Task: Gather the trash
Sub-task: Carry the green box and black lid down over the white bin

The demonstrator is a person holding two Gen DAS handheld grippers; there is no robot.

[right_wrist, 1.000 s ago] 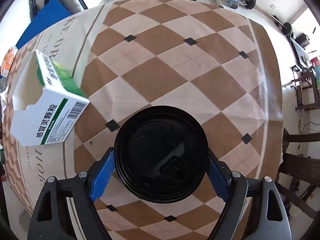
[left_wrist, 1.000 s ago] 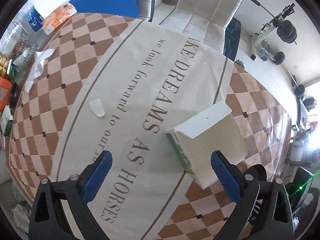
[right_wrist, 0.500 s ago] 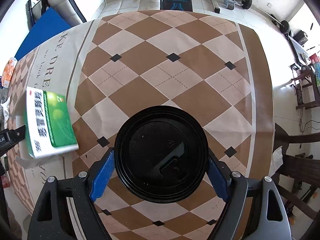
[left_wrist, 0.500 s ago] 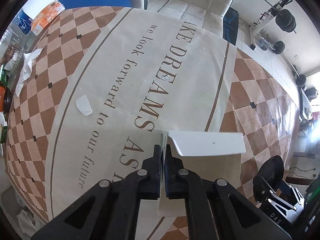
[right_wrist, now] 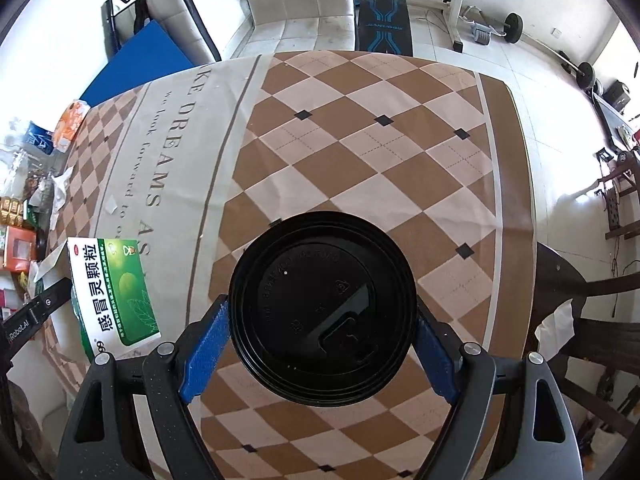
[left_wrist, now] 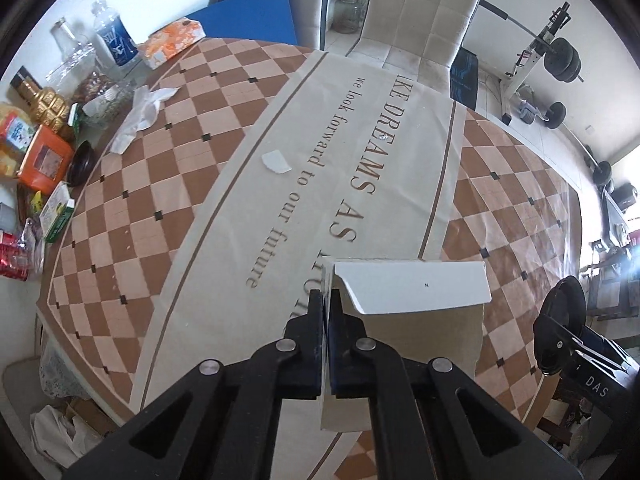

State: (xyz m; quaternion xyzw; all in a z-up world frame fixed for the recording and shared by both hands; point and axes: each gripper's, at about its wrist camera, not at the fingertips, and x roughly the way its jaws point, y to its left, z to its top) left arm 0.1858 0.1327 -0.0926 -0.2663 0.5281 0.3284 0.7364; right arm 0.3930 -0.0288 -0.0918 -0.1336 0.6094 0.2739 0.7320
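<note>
My left gripper (left_wrist: 327, 300) is shut on the side wall of a white and green medicine box (left_wrist: 412, 288), held above the table with its white flap sticking out to the right. The box's green face (right_wrist: 116, 292) shows at the left of the right wrist view. My right gripper (right_wrist: 320, 316) is shut on a cup with a black lid (right_wrist: 324, 308), held above the checkered tablecloth (right_wrist: 360, 160). A small white paper scrap (left_wrist: 276, 162) and a crumpled white tissue (left_wrist: 140, 114) lie on the table further off.
Bottles, snack packs and an orange box (left_wrist: 44, 160) crowd the table's left edge. An orange tissue pack (left_wrist: 172, 42) lies at the far corner. A beige chair (left_wrist: 412, 20) stands behind the table, with gym weights (left_wrist: 560, 60) beyond.
My left gripper closed on the medicine box and lifted it off the table. My right gripper with the cup rose and drew back a little.
</note>
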